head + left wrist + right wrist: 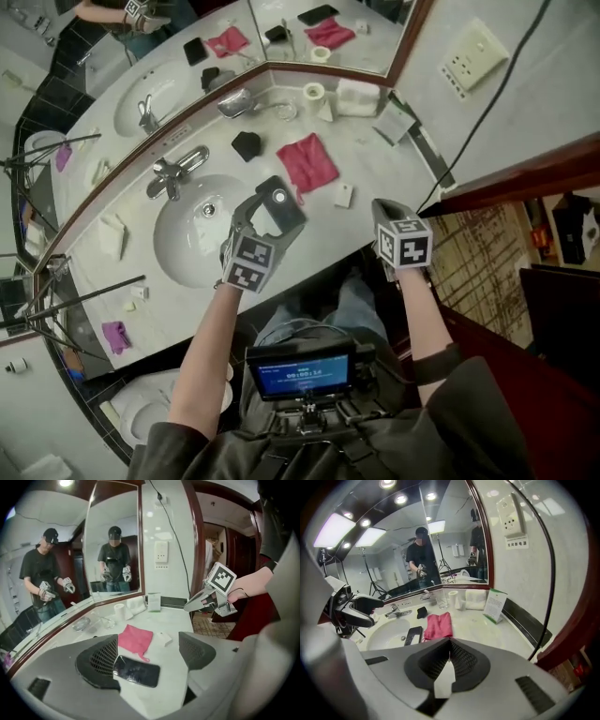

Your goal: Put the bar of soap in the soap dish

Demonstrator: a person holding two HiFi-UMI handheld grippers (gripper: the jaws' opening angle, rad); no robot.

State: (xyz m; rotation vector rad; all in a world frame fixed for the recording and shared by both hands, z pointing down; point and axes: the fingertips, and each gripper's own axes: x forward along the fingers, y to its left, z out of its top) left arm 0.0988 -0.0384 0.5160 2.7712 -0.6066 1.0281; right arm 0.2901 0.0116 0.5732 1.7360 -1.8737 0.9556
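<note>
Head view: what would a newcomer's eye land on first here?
The pink cloth stands out brightest, lying on the pale marble counter to the right of the sink. Next comes the left gripper, pointing its wide-open jaws at a black phone by the sink's edge. The right gripper is shut at the counter's front edge.
</note>
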